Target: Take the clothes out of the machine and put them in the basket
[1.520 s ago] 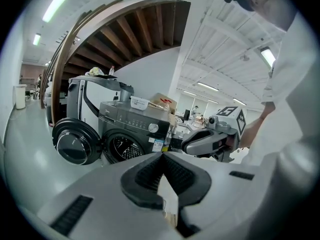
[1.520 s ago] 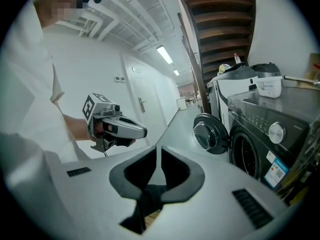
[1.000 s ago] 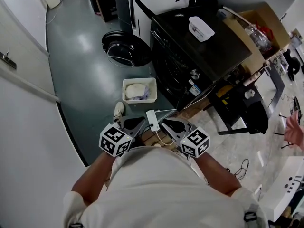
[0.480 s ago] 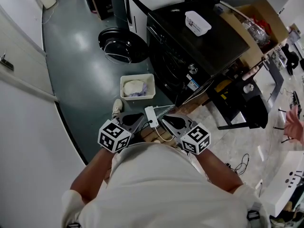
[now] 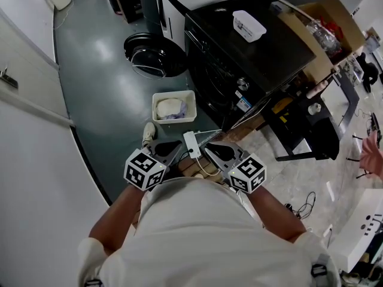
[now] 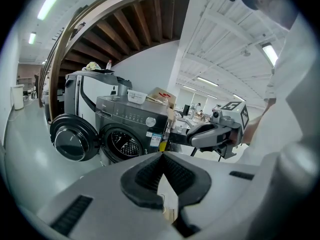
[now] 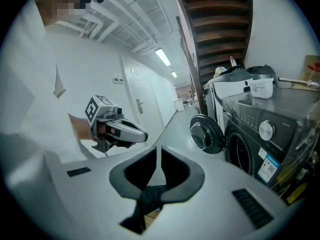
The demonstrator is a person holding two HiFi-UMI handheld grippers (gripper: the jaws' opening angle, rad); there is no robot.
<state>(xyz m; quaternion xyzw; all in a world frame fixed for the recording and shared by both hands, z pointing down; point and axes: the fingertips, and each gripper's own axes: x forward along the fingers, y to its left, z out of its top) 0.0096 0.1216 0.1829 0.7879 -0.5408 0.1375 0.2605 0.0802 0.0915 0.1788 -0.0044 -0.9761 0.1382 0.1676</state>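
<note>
Right now my left tool (image 5: 175,148) has its jaws pressed together on nothing, and my right tool (image 5: 209,150) is likewise closed and empty. Pale bundled clothes (image 5: 169,108) lie in the white rectangular plastic basket (image 5: 174,94) on the floor, just before the black front-loading washing machine (image 5: 251,58), whose round door (image 5: 151,55) hangs open.
</note>
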